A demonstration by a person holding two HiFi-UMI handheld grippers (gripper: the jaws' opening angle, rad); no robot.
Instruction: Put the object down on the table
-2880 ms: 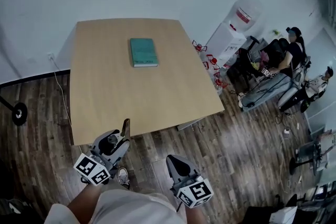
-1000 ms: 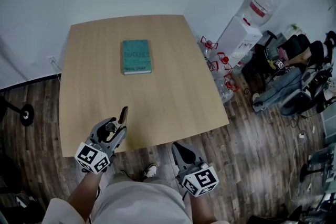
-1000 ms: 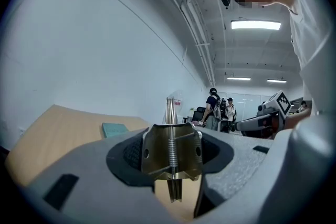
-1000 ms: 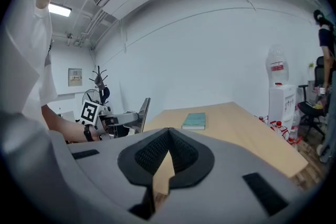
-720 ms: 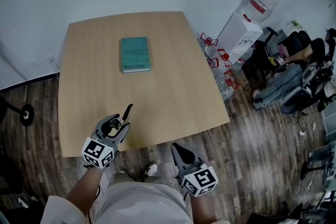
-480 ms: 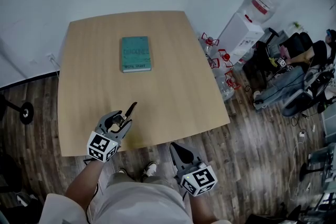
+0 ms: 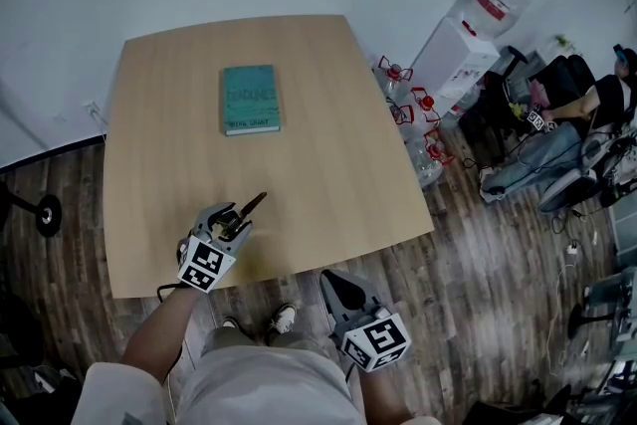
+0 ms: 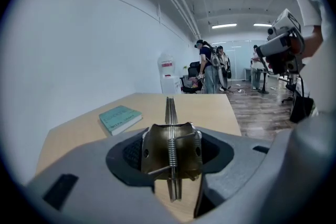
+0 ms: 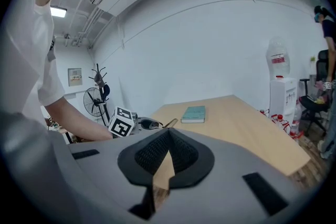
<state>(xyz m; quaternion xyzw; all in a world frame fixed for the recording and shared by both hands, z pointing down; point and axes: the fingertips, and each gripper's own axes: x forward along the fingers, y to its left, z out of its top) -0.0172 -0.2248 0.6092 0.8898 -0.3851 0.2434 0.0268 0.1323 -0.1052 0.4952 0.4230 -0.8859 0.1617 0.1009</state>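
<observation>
A bronze spring clip [image 7: 249, 208] with long thin blades sticks out of my left gripper [image 7: 235, 223], which is shut on its handles. Gripper and clip are low over the front left part of the wooden table [image 7: 328, 164], the blades pointing up and right in the head view. In the left gripper view the clip [image 8: 170, 147] stands between the pads of the left gripper [image 8: 171, 140], its spring facing me. My right gripper [image 7: 336, 286] is shut and empty, off the table's front edge; the right gripper view shows its pads meeting at the right gripper's tip [image 9: 168, 135].
A teal book [image 7: 249, 99] lies flat at the far middle of the table. A water dispenser [image 7: 468, 35] and red-capped bottles [image 7: 408, 109] stand on the floor to the right. People sit among chairs [image 7: 557, 144] further right. A white wall runs behind the table.
My left gripper has come down and forward over the table's front left part and rolled, so the clip now leans to the right. The right gripper has stayed where it was.
</observation>
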